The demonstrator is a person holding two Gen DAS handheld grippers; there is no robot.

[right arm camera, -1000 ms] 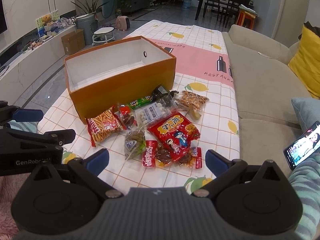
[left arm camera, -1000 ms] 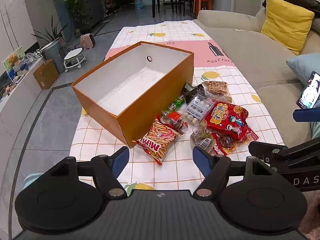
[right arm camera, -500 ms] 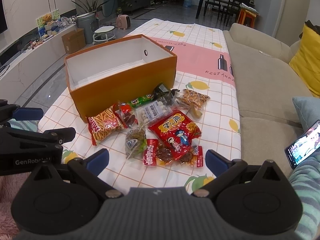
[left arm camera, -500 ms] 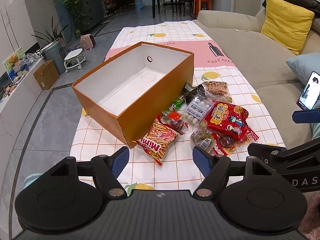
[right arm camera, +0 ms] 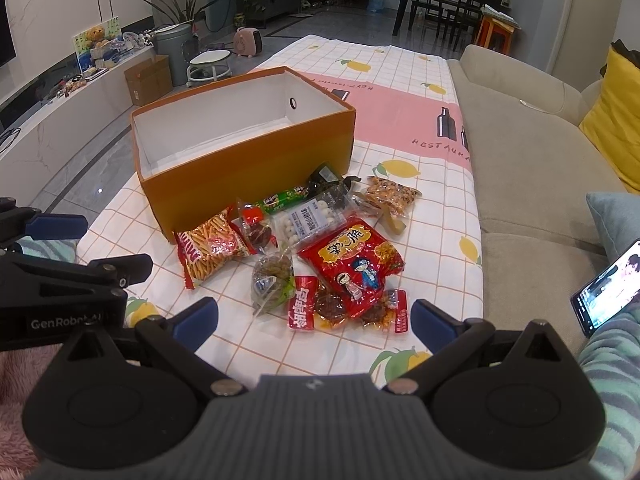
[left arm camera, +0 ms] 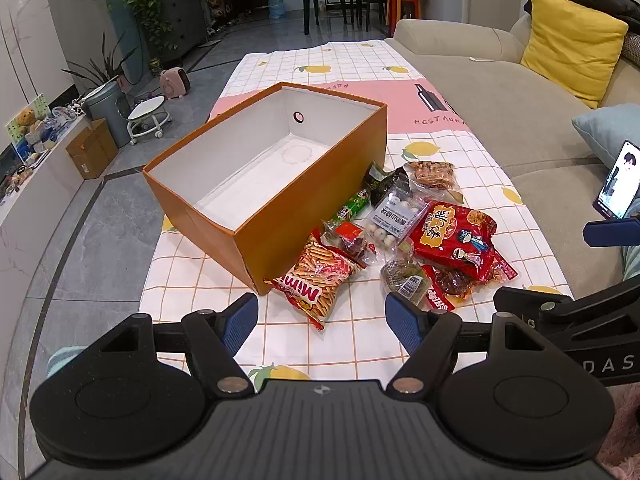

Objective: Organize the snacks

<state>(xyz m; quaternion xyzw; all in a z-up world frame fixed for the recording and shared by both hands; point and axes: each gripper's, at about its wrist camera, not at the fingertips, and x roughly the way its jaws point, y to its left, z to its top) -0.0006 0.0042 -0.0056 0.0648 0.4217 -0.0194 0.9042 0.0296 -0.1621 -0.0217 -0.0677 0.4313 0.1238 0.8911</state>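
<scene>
The orange box [left arm camera: 304,216] stands empty on the table [left arm camera: 360,344], snack packets [right arm camera: 320,256] heaped beside it; left claw [left arm camera: 322,316] and right claw [right arm camera: 314,318] both spread, holding nothing.

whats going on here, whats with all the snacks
A person holds a two-finger gripper in each hand over a table with a lemon-print checked cloth. The left gripper and right gripper both stand open and empty, short of the snacks. An open orange cardboard box with a white inside has nothing in it. Beside it lies a loose pile of packets, including an orange bag of snack sticks and a big red crinkly bag. No packing has begun.
</scene>
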